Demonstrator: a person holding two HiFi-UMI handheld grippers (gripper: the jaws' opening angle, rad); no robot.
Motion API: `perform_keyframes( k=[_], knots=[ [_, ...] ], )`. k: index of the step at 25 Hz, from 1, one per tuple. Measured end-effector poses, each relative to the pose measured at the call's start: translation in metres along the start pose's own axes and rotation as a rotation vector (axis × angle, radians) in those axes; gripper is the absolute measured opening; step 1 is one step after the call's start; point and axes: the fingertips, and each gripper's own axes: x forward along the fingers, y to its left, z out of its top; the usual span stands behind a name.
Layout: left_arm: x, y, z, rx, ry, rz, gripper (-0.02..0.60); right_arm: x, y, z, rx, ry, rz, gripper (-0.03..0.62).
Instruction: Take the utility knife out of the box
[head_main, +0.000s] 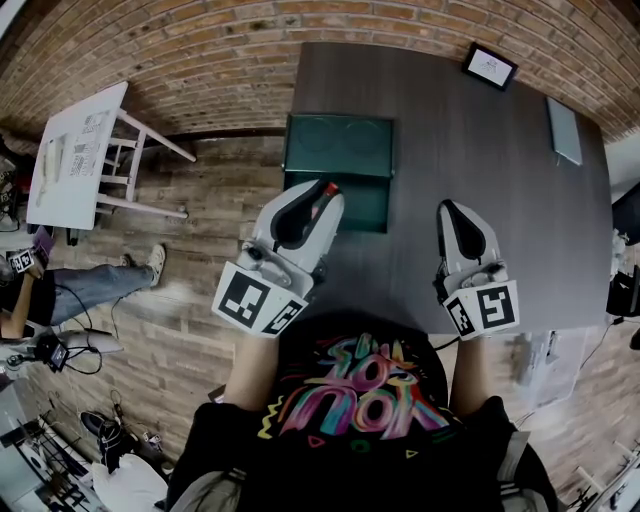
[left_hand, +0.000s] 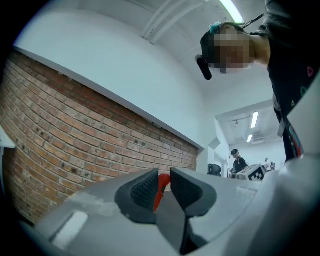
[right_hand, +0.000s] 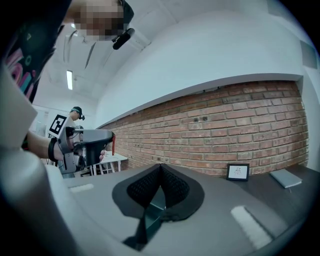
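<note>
Left tongs (head_main: 323, 193) clamp the red utility knife (left_hand: 160, 187), held clear above the green box (head_main: 338, 150) at the bench's (head_main: 480, 160) left edge, so removal looks complete; right tongs (head_main: 447, 210) closed, empty.

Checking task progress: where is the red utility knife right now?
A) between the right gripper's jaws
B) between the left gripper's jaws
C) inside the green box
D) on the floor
B: the red utility knife sits pinched between the pads of the left gripper, as that gripper's own view shows.
</note>
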Motion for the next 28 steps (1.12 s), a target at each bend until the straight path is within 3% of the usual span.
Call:
perform_keyframes(
  k=[10, 28],
  knots=[
    [-0.007, 0.001, -0.022, -0.034, 0.044, 0.029, 0.077, -0.002, -0.007, -0.002, 0.026, -0.002, -0.024, 0.002],
    [-0.005, -0.004, -0.028, -0.036, 0.081, -0.007, 0.077, 0.002, -0.001, -0.003, 0.043, -0.005, -0.007, 0.000]
  ],
)
